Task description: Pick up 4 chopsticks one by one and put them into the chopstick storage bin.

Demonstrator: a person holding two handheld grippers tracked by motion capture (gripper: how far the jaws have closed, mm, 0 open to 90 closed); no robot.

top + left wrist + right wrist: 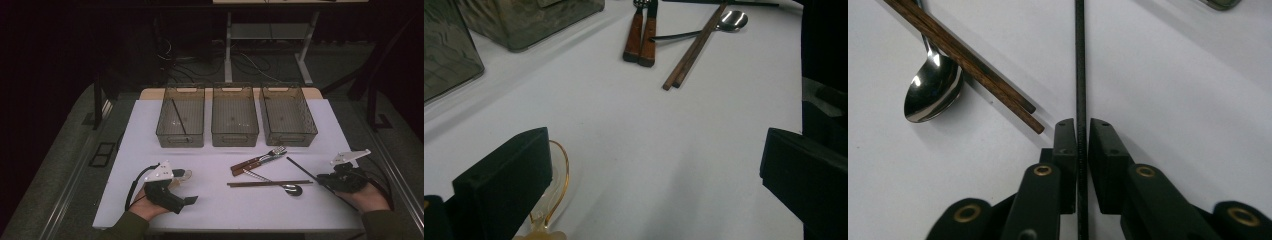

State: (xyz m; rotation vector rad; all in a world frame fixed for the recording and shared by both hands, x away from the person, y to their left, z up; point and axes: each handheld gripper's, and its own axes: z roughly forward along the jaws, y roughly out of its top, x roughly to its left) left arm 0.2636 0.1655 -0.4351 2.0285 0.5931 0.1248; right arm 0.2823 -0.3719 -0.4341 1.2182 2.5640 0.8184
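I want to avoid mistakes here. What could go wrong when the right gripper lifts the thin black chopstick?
The right gripper pinches the black chopstick near one end, so it may swivel or slip.

Its long free end may sweep the wooden chopsticks and spoon close beside it.

The bin is narrow; the stick may catch the rim.

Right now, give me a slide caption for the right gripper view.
Right gripper closes on black chopstick beside spoon.

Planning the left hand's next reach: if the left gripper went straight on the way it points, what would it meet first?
Probably the wooden chopsticks; bare table lies ahead of the open left gripper until then, though depth is unclear.
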